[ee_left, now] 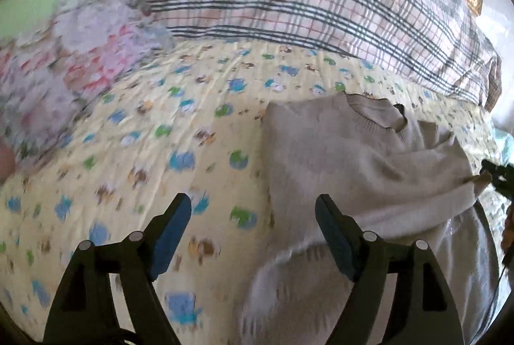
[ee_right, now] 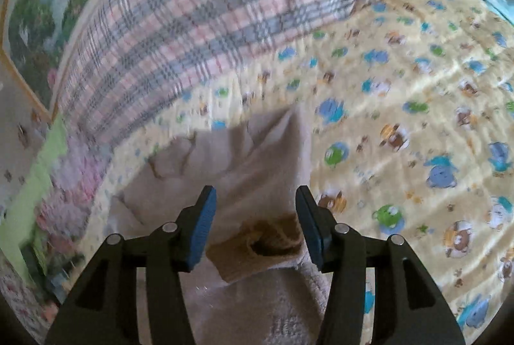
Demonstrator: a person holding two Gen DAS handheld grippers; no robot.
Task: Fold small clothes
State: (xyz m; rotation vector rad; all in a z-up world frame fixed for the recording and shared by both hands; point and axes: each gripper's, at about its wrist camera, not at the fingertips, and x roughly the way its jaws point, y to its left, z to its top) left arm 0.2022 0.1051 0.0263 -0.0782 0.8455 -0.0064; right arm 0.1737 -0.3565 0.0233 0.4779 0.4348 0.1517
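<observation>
Jaws of both grippers spread wide above beige sweater (ee_left: 337, 152), cuff (ee_right: 260, 245) between right pair.

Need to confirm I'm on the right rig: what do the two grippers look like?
Both match: the left gripper and right gripper have black angular frames with cut-out slots, round silver pins at the joints, and blue pads lining the fingers. No markings or sleeves are visible.

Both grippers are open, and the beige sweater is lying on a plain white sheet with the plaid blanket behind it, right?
Not quite. In the left wrist view the sheet under the beige sweater is yellow with cartoon animals, not plain white. The left gripper and right gripper are open, with the plaid blanket behind.
</observation>
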